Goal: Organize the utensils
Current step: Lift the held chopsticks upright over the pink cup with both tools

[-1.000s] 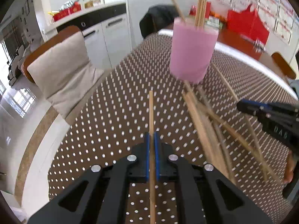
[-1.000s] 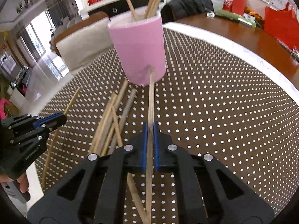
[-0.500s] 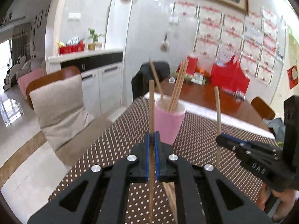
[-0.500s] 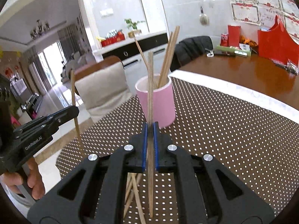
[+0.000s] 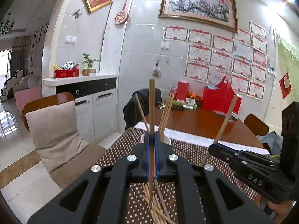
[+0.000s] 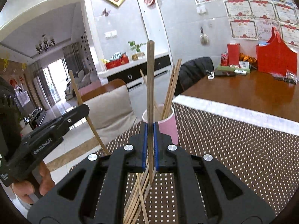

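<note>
With each gripper clamped on one chopstick, risk sits in the insertion. Left gripper (image 5: 151, 149) pinching a chopstick (image 5: 151, 102), stick upright, lower end hanging above the loose pile (image 5: 155, 205) on the dotted mat (image 5: 115, 149). Right gripper (image 6: 150, 141) pinching a darker chopstick (image 6: 150, 78), also upright, well clear of the mat. Pink cup (image 6: 168, 125) just ahead of both, several sticks (image 6: 172, 85) already leaning in it.

Likely failures:
- Lower tip catching the cup rim or the leaning sticks on the way in; light cup could tip or slide.
- Thin round stick pivoting between the pads if it strikes anything; would then drop askew, outside the cup.
- Both grippers heading for one narrow mouth; sticks or jaws could collide if moved in together. Safer one at a time.
- Release too high: stick could bounce out.
</note>
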Available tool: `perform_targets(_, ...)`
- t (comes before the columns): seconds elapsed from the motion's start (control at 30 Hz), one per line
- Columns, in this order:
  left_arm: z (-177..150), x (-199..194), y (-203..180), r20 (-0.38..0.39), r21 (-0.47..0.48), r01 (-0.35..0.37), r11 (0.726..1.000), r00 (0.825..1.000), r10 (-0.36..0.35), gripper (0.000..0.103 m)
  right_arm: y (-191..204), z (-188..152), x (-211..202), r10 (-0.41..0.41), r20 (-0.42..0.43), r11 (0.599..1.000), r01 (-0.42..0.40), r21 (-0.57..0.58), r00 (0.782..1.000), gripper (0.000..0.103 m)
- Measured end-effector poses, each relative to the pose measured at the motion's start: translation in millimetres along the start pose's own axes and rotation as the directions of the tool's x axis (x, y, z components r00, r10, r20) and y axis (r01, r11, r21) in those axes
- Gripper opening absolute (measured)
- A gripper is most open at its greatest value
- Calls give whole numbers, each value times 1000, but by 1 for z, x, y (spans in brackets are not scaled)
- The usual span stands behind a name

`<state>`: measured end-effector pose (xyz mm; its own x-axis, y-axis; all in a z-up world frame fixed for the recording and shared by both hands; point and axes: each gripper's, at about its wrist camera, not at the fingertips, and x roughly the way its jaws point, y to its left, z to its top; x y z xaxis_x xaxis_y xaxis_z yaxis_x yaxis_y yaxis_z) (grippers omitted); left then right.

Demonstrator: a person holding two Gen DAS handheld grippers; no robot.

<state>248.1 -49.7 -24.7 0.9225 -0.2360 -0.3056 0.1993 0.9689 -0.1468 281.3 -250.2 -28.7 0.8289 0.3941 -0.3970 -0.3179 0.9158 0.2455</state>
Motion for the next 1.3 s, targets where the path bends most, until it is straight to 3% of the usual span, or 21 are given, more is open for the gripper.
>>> perform_targets(0.37, 30, 24, -9, 93, 2, -18, 1000, 996, 18, 5, -16, 36, 1, 40, 120, 999, -44, 33, 992, 6)
perform_targets(0.87, 77, 65, -17, 205, 0, -48, 999, 978, 47, 5, -27, 87, 19, 42, 274, 999, -50, 22, 961, 6)
perform_targets(1.03, 79, 77, -17, 212, -12, -49, 999, 976, 51, 5, -30, 90, 37, 31, 269, 999, -41, 32, 963, 6)
perform_targets(1.3, 71, 104, -18, 140, -2, -59, 998, 988, 58, 5, -35, 81, 66, -12, 204, 1000, 7, 25, 979, 6)
